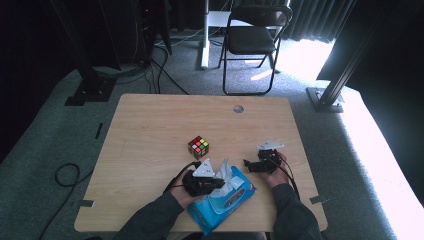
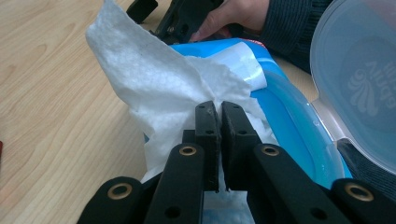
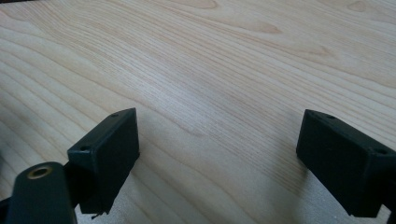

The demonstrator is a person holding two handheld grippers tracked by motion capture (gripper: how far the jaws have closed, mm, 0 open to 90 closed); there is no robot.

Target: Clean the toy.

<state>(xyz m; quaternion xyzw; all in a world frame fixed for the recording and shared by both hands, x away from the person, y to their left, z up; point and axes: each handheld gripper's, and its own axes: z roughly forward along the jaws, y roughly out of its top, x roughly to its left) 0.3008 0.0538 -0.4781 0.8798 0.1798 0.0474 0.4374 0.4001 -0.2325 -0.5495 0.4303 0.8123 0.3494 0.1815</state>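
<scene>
Wet-wipe extraction, pinch step. Left gripper (image 2: 219,108) is clamped on white wipe (image 2: 154,79) at open blue pack (image 1: 222,197), near table edge. Right gripper (image 3: 219,154) is held wide, empty, just beside pack. Next: upward pull w/ pack steadied.

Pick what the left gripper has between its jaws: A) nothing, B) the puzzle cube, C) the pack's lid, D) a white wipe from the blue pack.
D: in the left gripper view, the left gripper has its jaws shut on the white wipe drawn from the blue pack, whose lid stands open.
</scene>
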